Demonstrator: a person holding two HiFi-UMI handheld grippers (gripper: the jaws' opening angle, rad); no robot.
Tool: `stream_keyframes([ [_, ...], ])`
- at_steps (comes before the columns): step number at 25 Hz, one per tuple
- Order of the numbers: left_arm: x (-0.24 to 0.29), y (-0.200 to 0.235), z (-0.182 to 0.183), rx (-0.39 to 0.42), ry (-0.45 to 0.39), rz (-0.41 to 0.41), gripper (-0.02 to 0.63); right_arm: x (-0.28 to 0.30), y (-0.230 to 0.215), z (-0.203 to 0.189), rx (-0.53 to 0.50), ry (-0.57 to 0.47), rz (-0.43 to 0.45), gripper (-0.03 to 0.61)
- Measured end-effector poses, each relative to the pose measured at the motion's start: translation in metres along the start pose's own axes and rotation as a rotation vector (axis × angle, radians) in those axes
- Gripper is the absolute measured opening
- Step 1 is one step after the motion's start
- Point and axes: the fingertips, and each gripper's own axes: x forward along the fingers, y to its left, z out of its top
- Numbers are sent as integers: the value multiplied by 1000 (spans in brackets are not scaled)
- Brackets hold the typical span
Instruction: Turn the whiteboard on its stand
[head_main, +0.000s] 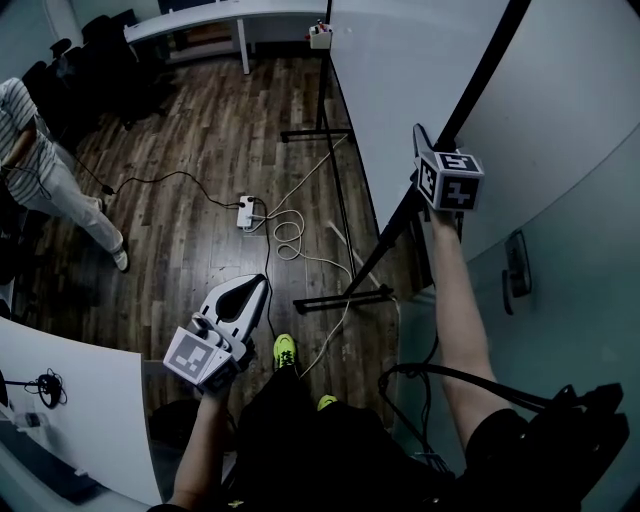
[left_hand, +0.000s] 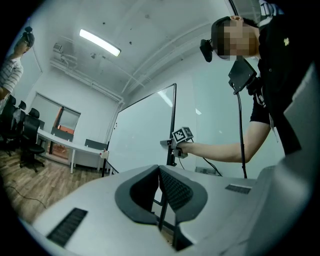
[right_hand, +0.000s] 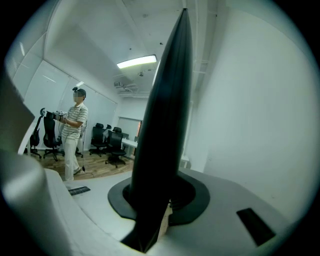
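The right arm (head_main: 455, 300) is stretched forward, and the right gripper (head_main: 425, 150) is clamped on the black frame (right_hand: 160, 130) at the near edge of the whiteboard (head_main: 400, 90). The left gripper (head_main: 250, 290) is held low and level, its jaws seemingly pressed together on nothing. The stand (head_main: 340, 300) is planted on a wooden floor (head_main: 190, 140) (a power strip (head_main: 245, 212) and cables (head_main: 290, 235) lie beside it).

Room is lit from above by ceiling strip lights (left_hand: 100, 42); light is cool & even. Floor (head_main: 200, 160) is rendered dim in head view. Strong fisheye bending w/ black corners is seen in both gripper views. Whiteboard frame (right_hand: 160, 125) is shown as dark, blurred silhouette, v. close to lens.
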Motion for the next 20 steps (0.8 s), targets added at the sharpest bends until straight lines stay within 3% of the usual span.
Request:
stream_keyframes([
  [9,-8,1,3,-15,-8,10,-5,-2,8,1,-14,-10,43,85],
  [20,-23,-4,10,-16,-45,30,-6,-13,2,-2,26,-4,-5,66],
])
